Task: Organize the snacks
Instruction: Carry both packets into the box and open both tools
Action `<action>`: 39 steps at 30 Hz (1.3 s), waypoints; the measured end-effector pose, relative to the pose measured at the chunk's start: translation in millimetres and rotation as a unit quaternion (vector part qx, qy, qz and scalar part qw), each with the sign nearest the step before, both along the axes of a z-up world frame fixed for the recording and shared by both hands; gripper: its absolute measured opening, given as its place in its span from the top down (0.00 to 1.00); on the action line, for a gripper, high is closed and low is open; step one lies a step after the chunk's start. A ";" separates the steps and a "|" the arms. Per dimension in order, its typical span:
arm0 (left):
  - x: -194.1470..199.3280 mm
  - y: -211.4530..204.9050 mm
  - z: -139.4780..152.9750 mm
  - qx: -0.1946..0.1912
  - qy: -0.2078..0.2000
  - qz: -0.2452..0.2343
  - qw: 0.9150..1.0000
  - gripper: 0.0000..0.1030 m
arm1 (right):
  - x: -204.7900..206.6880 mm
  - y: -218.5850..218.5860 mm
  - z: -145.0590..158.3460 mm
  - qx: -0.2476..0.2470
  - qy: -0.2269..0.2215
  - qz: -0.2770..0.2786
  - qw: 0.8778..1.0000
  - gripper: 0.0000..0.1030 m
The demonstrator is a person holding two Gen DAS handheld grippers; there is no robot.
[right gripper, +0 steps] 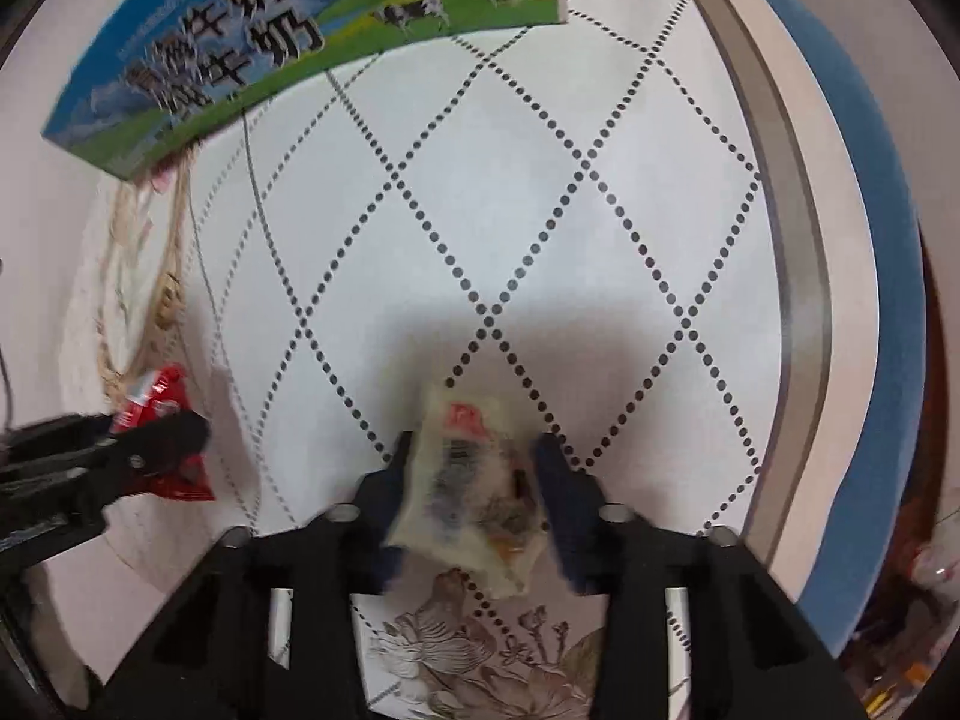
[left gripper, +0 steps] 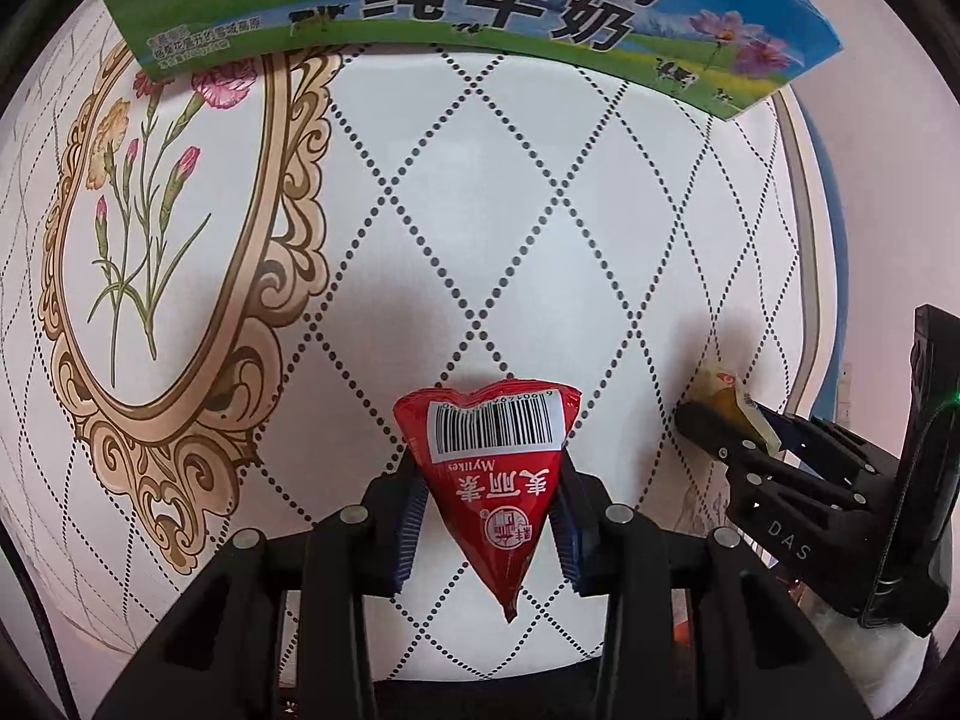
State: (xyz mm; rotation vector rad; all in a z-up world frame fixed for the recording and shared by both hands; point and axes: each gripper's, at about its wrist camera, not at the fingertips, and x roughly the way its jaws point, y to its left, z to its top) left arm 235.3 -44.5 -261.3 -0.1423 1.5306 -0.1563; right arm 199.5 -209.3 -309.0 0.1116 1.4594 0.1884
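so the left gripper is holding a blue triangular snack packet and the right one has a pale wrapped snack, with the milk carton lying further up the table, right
Not quite: the triangular snack packet clamped in the left gripper is red, not blue, as the left wrist view shows. The rest stands: the right gripper holds a pale wrapped snack, and the milk carton lies further up the table.

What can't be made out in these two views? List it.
- Pale snack packet, right wrist view: print smeared by motion blur.
- Milk carton, left wrist view: top cut off by the frame edge.
- Red triangular snack, right wrist view: partly hidden by the left hand-held gripper.
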 end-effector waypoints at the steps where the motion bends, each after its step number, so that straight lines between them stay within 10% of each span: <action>1: -0.3 0.6 1.2 0.000 -0.001 0.000 1.000 0.67 | -1.1 -1.9 2.0 0.006 -0.003 -0.005 1.000 0.62; 8: 1.2 6.0 28.9 -0.020 -0.022 0.011 0.999 0.67 | -5.0 -18.9 32.6 0.077 -0.010 -0.042 0.996 0.63; 15: 40.6 11.6 115.3 -0.050 -0.098 0.015 0.994 0.67 | 32.2 -5.3 122.9 0.137 -0.084 -0.017 0.987 0.63; 21: 118.0 37.4 187.2 0.011 -0.176 0.007 0.984 0.67 | 104.8 36.0 182.5 0.139 -0.145 0.020 0.980 0.63; 34: 263.8 96.0 133.2 0.074 -0.071 0.037 0.994 0.65 | 281.8 122.9 157.6 0.104 -0.085 0.045 0.990 0.62; 36: 269.7 100.4 123.7 0.084 -0.047 0.050 0.994 0.52 | 298.5 125.5 148.2 0.100 -0.064 0.040 0.992 0.53; 38: 275.2 105.7 119.8 0.092 -0.044 0.062 0.993 0.17 | 308.5 124.4 143.2 0.084 -0.052 0.035 0.994 0.12; 39: 276.7 108.2 120.2 0.090 -0.046 0.066 0.993 0.16 | 309.3 122.1 143.0 0.080 -0.052 0.036 0.995 0.10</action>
